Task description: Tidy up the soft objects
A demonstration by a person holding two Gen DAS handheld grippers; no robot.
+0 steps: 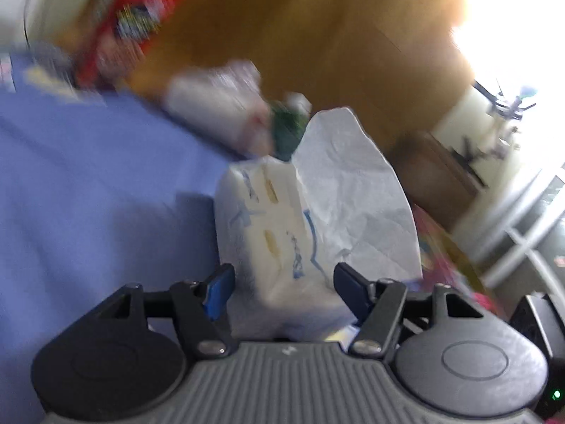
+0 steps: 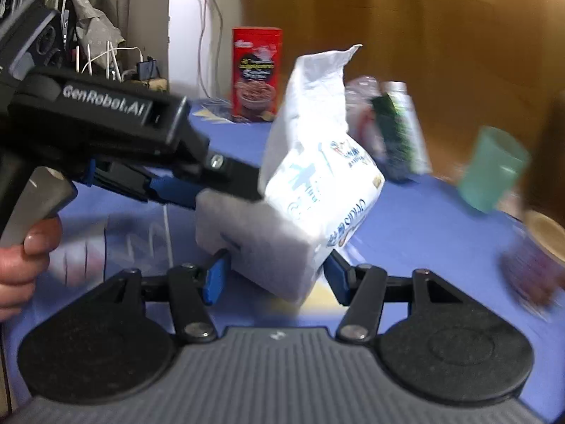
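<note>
Over the blue tablecloth [image 2: 423, 233] both grippers meet at one tissue pack [image 2: 307, 190]. My left gripper [image 2: 229, 183] comes in from the left side and clamps the pack's upper edge; its own view shows the pack filling its jaws. My right gripper [image 2: 275, 275] sits just below, half wide, the pack's bottom corner between its fingers, contact unclear. Pack's long axis tilts up and away, torn flap topmost. Left has it; right looks set to take over.

Motion blur, blown-out window glare

One tissue pack [image 2: 317, 176], one red box [image 2: 256, 74], one green cup [image 2: 492, 169], perhaps two bottles [image 2: 399, 130].
</note>
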